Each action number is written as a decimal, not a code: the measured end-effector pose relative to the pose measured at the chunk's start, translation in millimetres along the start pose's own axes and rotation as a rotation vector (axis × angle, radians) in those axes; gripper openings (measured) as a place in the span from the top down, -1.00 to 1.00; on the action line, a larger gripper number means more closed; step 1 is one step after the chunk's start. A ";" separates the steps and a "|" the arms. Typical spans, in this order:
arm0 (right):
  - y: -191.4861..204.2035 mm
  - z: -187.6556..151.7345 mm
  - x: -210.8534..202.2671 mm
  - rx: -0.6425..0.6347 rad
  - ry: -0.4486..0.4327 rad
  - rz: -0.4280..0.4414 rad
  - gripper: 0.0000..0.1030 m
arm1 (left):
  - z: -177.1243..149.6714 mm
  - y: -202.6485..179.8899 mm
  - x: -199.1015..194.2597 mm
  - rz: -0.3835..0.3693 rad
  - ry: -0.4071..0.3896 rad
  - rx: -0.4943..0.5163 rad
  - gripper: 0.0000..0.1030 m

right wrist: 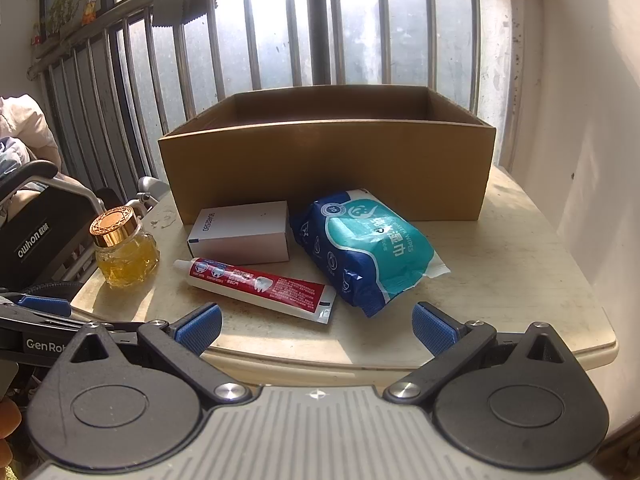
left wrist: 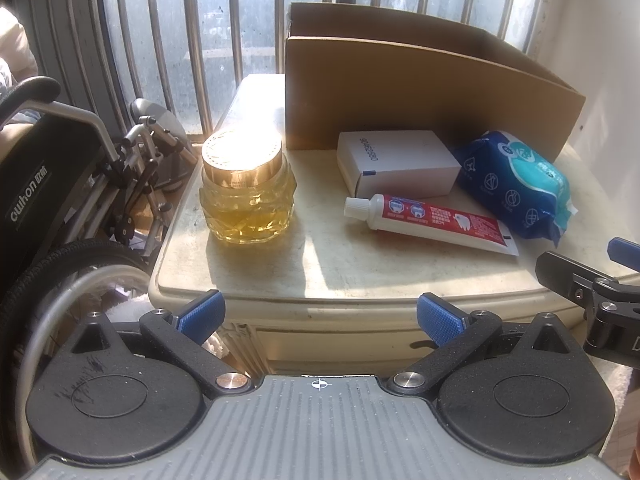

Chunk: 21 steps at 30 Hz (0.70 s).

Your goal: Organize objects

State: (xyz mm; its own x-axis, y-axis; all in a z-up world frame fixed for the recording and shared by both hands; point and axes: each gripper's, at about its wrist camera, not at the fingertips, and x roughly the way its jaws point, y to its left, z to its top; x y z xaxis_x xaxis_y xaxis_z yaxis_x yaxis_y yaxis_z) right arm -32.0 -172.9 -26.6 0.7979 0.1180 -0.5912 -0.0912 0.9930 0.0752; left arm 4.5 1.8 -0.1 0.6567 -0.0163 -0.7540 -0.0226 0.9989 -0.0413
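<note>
Open cardboard box point(right wrist: 328, 168) far; before it, left to right: amber jar point(right wrist: 124, 252), white carton point(right wrist: 244, 236), toothpaste tube point(right wrist: 260, 284) lying flat, blue wipes pack point(right wrist: 368, 248).

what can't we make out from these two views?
- Cardboard box floor: hidden by its front wall in both views, so contents unknown.
- White carton back edge: against the box or apart, unclear.
- Toothpaste tube small print: too small.
- Right tool in the left view: cut off by the edge.

Home: wheelchair point(left wrist: 60, 184), barred window point(right wrist: 320, 32)
</note>
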 end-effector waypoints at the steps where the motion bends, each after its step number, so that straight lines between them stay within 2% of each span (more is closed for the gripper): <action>1: -0.2 0.0 0.2 0.001 0.000 -0.001 -1.00 | -0.2 -0.2 0.2 0.000 0.000 0.000 -0.99; 14: -1.5 4.9 -4.3 0.012 -0.035 0.007 -1.00 | 0.4 1.8 1.7 0.001 0.002 0.000 -0.99; 18: 0.3 11.3 -7.3 0.006 -0.068 0.044 -1.00 | 3.4 4.5 1.4 0.008 -0.013 -0.002 -0.99; 21: 3.9 20.0 -12.3 -0.018 -0.125 0.080 -1.00 | 6.0 9.1 -1.9 0.009 -0.052 -0.006 -0.99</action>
State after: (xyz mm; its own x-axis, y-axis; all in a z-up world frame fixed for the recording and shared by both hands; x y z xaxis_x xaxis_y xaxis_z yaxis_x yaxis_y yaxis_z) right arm -30.3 -170.6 -2.9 0.8556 0.1959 -0.4791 -0.1668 0.9806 0.1031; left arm 7.6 11.3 4.9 0.6950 -0.0045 -0.7190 -0.0335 0.9987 -0.0386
